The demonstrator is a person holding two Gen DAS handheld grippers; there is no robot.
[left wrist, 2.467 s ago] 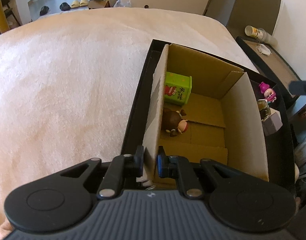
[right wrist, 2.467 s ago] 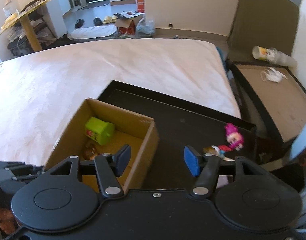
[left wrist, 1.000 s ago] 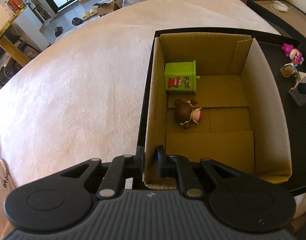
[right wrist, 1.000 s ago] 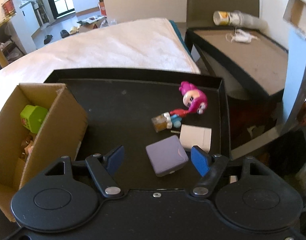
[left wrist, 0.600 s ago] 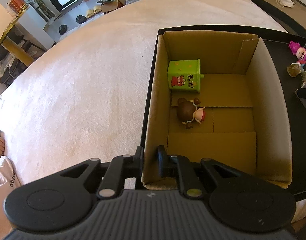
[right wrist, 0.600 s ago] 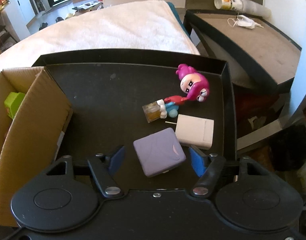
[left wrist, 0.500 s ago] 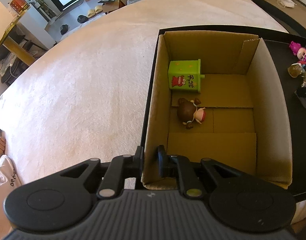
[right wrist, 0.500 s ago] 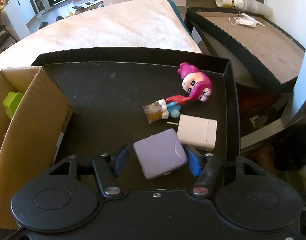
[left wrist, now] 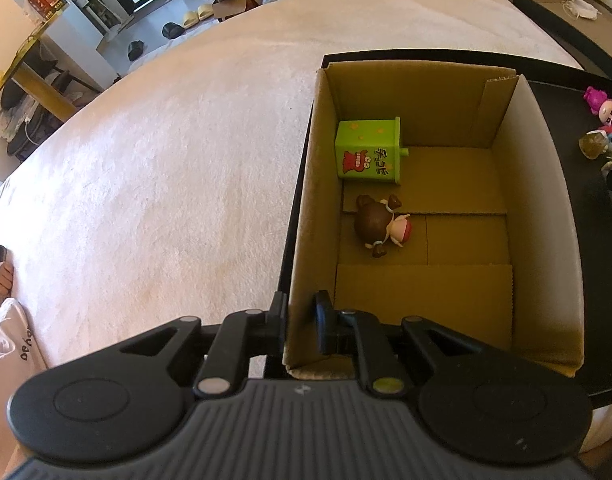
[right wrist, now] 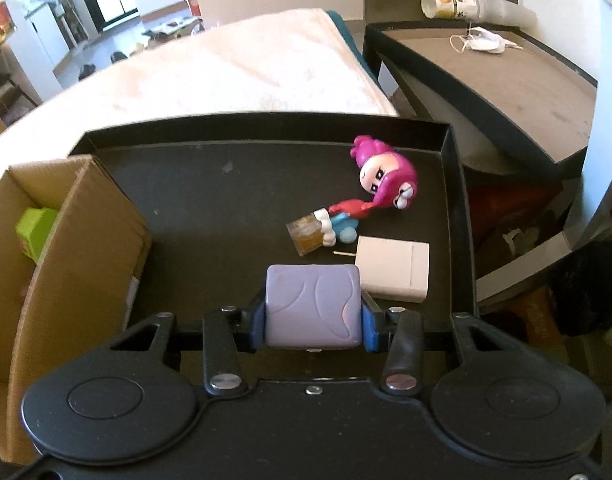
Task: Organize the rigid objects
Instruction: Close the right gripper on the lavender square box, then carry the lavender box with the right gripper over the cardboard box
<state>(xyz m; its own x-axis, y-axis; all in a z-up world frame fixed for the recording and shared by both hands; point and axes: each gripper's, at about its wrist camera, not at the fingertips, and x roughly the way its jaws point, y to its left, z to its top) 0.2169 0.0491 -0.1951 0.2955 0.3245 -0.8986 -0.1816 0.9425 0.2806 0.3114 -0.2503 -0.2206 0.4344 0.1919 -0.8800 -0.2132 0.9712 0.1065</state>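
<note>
My left gripper (left wrist: pixel 299 326) is shut on the near left wall of the cardboard box (left wrist: pixel 301 240), one finger outside and one inside. A green carton (left wrist: pixel 368 150) and a brown-haired figurine (left wrist: pixel 380 224) lie in the box. In the right wrist view, my right gripper (right wrist: pixel 312 326) is closing its jaws, and both blue pads touch the sides of the purple case (right wrist: pixel 312 306) on the black tray (right wrist: pixel 209 184). A white box (right wrist: pixel 392 268) lies just right of the case, and a pink-haired figurine (right wrist: pixel 386 184) beyond it. The cardboard box (right wrist: pixel 85 248) stands at the left.
The tray rests on a cream blanket (left wrist: pixel 145 184) over a bed. A second black tray (right wrist: pixel 498 80) with a paper cup (right wrist: pixel 446 2) and a face mask (right wrist: pixel 482 44) stands at the right. Shoes and boxes lie on the far floor.
The right gripper's jaws have come together around the purple case, which has turned square between the pads. The left gripper has kept its hold on the box wall.
</note>
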